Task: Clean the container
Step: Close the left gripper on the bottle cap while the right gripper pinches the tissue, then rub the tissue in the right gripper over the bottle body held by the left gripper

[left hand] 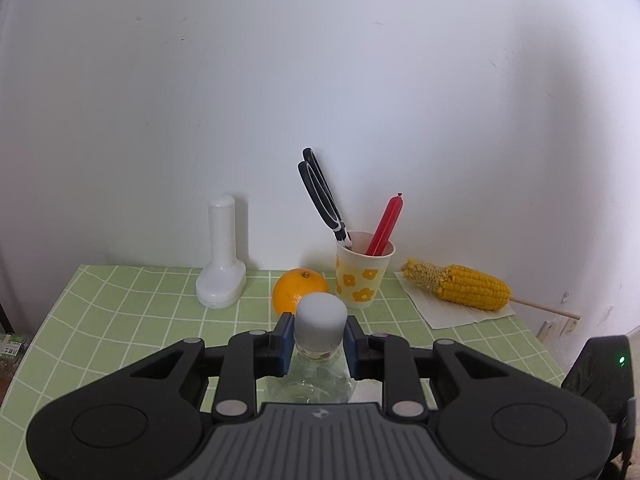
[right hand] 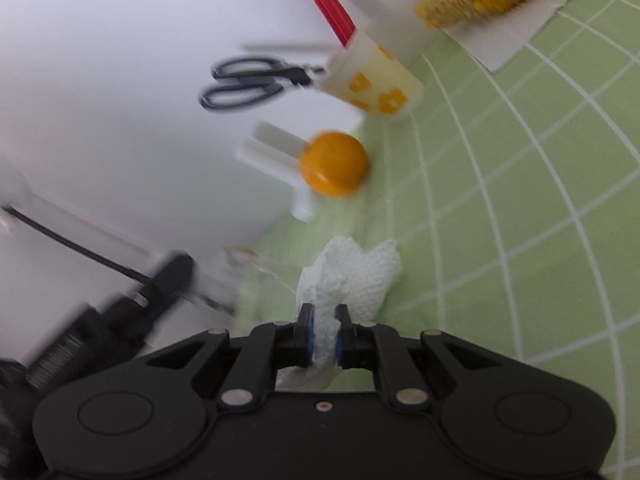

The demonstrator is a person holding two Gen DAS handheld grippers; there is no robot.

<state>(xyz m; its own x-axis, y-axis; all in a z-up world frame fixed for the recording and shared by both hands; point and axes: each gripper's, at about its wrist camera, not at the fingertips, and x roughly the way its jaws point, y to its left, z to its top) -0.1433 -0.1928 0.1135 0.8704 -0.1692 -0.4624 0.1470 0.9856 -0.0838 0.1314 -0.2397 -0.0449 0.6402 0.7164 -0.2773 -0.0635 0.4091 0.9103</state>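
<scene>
Between left tool [left hand: 319,342] pads: bottle [left hand: 320,376] neck, clamped, cap on. Right tool [right hand: 324,334] clamped on paper towel [right hand: 352,276]. Wiping not yet visible.

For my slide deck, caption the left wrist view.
Left tongs grip a white-capped clear bottle before an orange, flowered cup and corn cob.

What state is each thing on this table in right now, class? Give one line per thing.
Left tool: shut on the bottle.
Bottle: clear, white cap on, held.
Right tool: shut on the paper towel.
Paper towel: crumpled, held.
Paper cup: upright, holding scissors.
Orange: whole, unpeeled.
Corn cob: partly eaten, lying on a napkin.
</scene>
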